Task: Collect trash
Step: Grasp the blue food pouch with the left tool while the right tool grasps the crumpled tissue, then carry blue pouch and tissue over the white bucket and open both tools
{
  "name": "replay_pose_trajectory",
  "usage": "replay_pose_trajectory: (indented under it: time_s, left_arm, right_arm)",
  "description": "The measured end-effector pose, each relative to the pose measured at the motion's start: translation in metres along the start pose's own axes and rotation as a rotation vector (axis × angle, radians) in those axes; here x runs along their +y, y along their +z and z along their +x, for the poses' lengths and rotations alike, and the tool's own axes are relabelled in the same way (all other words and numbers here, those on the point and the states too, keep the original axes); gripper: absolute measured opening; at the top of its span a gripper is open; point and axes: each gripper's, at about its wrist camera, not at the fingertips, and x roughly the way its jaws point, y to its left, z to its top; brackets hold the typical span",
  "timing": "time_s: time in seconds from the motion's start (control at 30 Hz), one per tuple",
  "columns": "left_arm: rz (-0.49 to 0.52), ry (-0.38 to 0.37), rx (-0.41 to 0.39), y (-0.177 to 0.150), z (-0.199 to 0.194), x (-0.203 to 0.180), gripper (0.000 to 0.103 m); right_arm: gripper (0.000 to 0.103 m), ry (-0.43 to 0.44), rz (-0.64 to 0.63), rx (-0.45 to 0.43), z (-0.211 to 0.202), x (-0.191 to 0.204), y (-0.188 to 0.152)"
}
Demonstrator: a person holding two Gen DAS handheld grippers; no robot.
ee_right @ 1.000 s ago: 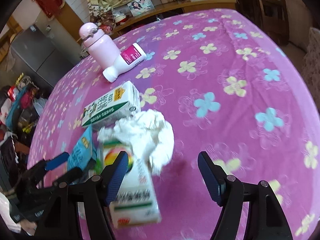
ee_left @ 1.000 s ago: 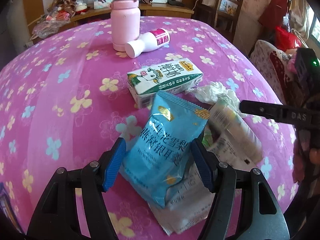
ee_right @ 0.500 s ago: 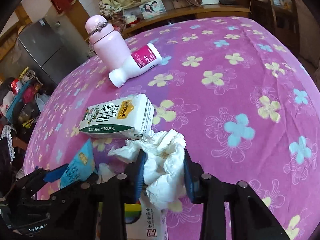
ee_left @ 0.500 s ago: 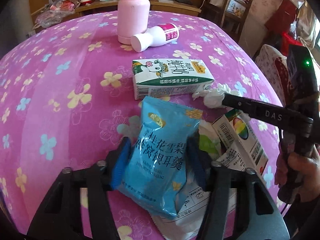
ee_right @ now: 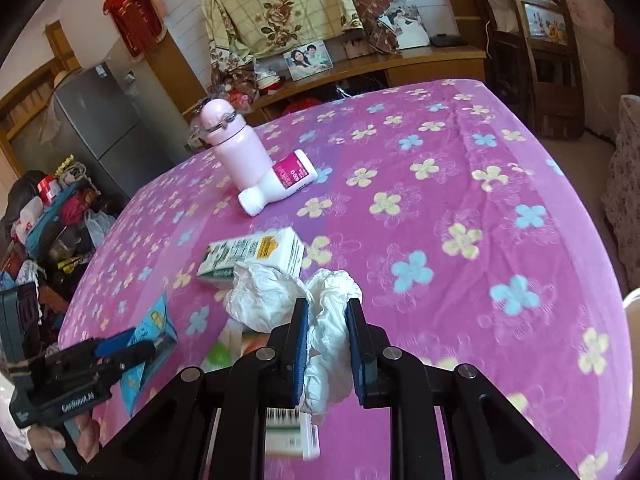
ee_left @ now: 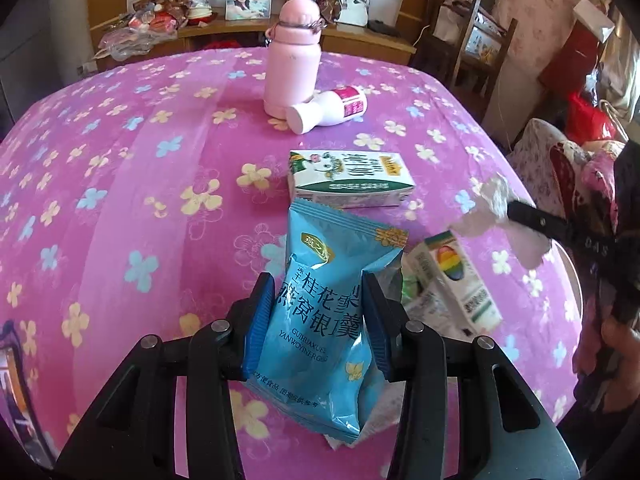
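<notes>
Two grips at once over the pink flowered tablecloth [ee_left: 120, 200]; left gripper [ee_left: 316, 320] clamped on the blue snack packet [ee_left: 324, 300], blue pads pressing its two long edges after closing in on it; packet's long axis along the fingers, crimped top end pointing away toward the green-and-white milk carton [ee_left: 350, 178], lower end hanging toward the camera, its far part raised off the cloth. Right gripper [ee_right: 328, 340] shut tight on the crumpled white tissue [ee_right: 320, 320], jaws just closed and nearly together with the wad squeezed between them; loose folds bulging out past the fingertips toward the milk carton [ee_right: 256, 256], the rest drooping below the pads; no clear long axis to the wad. Beneath and beside both tools, on the cloth: a small white carton with a rainbow print [ee_left: 460, 280], lying flat with its long axis slanting away and to the left in the left wrist view; seen blurred under the right fingers [ee_right: 292, 436] in the other. Milk carton on its side, long axis crosswise in the left view, just beyond the packet's top edge. Farther off, an upright pink flask [ee_left: 294, 64], and touching its base a small white bottle with a magenta label [ee_left: 328, 110] lying down, its white-capped end toward the camera. At the lower left of the right view, a hand [ee_right: 56, 440] on the left tool's handle.
</notes>
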Motion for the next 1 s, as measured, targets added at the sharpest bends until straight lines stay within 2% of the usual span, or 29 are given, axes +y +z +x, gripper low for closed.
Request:
replay_pose_trajectory:
  time_s: [0.2,0.43,0.67,1.0]
  left_arm:
    - [0.02,-0.014,-0.018,-0.009,-0.015,-0.023,0.042]
    - [0.037,-0.005,-0.027,-0.019,-0.023,-0.051,0.042]
    - [0.084,0.014,-0.05,-0.028,-0.027,-0.082,0.042]
    - [0.124,-0.008,-0.05,-0.032,-0.024,-0.119,0.042]
  right_arm:
    - [0.017,-0.012,-0.031,0.028,-0.03,-0.004,-0.029]
    - [0.018,-0.023,-0.022,0.012,-0.064,-0.019,-0.054]
    - [0.017,-0.025,-0.002,0.015,-0.077,-0.028,-0.067]
    - [0.018,-0.039,0.021,-0.005,-0.093,-0.041,-0.074]
